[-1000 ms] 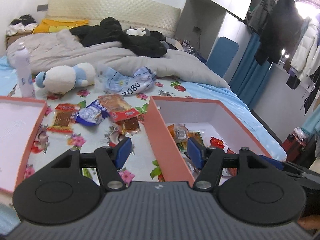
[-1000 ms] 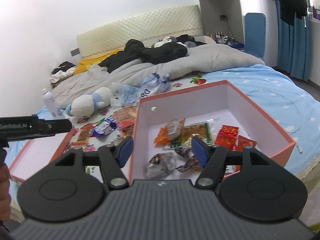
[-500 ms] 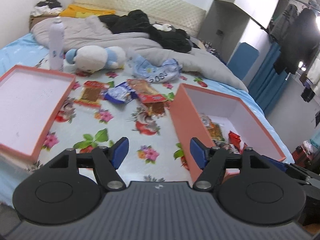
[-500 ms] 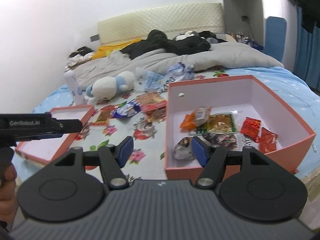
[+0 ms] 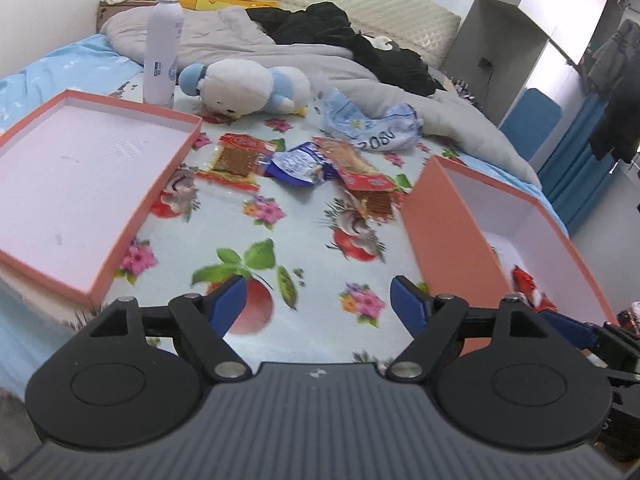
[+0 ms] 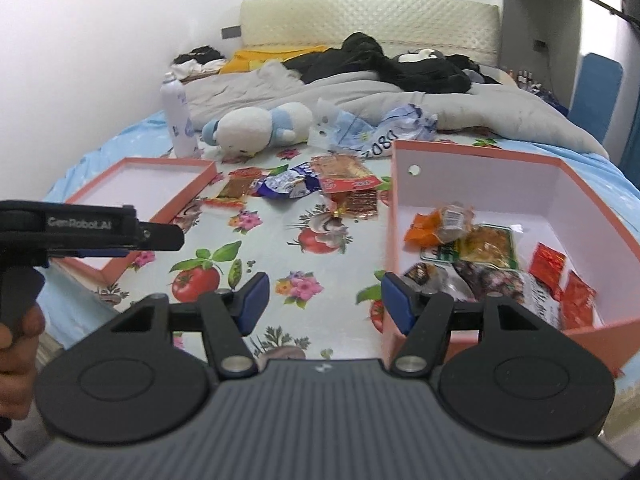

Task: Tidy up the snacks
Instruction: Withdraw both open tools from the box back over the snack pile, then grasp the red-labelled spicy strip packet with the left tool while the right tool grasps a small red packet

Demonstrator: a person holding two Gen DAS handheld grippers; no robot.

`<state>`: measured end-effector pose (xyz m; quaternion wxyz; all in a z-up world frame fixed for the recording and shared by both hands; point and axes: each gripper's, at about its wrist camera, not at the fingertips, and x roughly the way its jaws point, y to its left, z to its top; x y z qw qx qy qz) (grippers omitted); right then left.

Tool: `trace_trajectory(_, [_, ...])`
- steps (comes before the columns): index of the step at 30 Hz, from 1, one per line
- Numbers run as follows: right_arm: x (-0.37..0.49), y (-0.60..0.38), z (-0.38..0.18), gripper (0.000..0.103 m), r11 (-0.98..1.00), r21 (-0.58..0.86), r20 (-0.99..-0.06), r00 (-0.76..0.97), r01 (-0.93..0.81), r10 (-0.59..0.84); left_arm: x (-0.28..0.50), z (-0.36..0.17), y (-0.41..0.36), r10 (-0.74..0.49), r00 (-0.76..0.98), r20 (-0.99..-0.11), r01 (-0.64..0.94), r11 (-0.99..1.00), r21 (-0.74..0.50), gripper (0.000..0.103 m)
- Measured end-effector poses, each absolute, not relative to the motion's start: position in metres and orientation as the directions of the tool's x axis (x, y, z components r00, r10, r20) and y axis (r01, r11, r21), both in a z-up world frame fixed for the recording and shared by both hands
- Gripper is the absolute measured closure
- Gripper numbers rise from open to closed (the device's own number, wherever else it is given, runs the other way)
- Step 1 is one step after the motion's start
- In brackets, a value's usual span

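An orange box (image 6: 576, 184) stands on the right of the bed and holds several snack packets (image 6: 480, 248); it also shows in the left wrist view (image 5: 448, 236). Three loose snacks lie on the floral sheet: a red packet (image 5: 236, 160), a blue packet (image 5: 300, 164) and a red-and-brown packet (image 5: 364, 180). They also show in the right wrist view, with the blue packet (image 6: 286, 186) in the middle. My left gripper (image 5: 318, 304) is open and empty above the sheet, left of the box. My right gripper (image 6: 324, 300) is open and empty at the box's near left corner.
The box's orange lid (image 5: 80, 184) lies open side up on the left. A white spray bottle (image 5: 162, 48), a plush toy (image 5: 244, 86), a crumpled blue-white bag (image 5: 372, 128), a grey duvet and dark clothes lie further back. The bed's edge is near me.
Both grippers have drawn back and swung left. The left wrist view has turned from the box toward the lid and loose snacks. Both stay open and empty.
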<state>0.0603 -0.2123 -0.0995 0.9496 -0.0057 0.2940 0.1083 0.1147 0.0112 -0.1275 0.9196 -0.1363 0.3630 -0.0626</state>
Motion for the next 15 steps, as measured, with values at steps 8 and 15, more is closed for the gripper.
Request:
trace_trajectory(8, [0.116,-0.178,-0.103,0.041,0.975,0.008,-0.549,0.814,-0.224,0.192,0.181,-0.131,0.036,-0.144,0.743,-0.653,-0.019,0.972,-0.236,0.008])
trace_trajectory(15, [0.181,-0.153,-0.122,0.046,0.98,-0.007,-0.568,0.808,-0.197,0.158,0.256,-0.147,0.055,-0.118,0.713,-0.691,-0.029,0.98,-0.197,0.007])
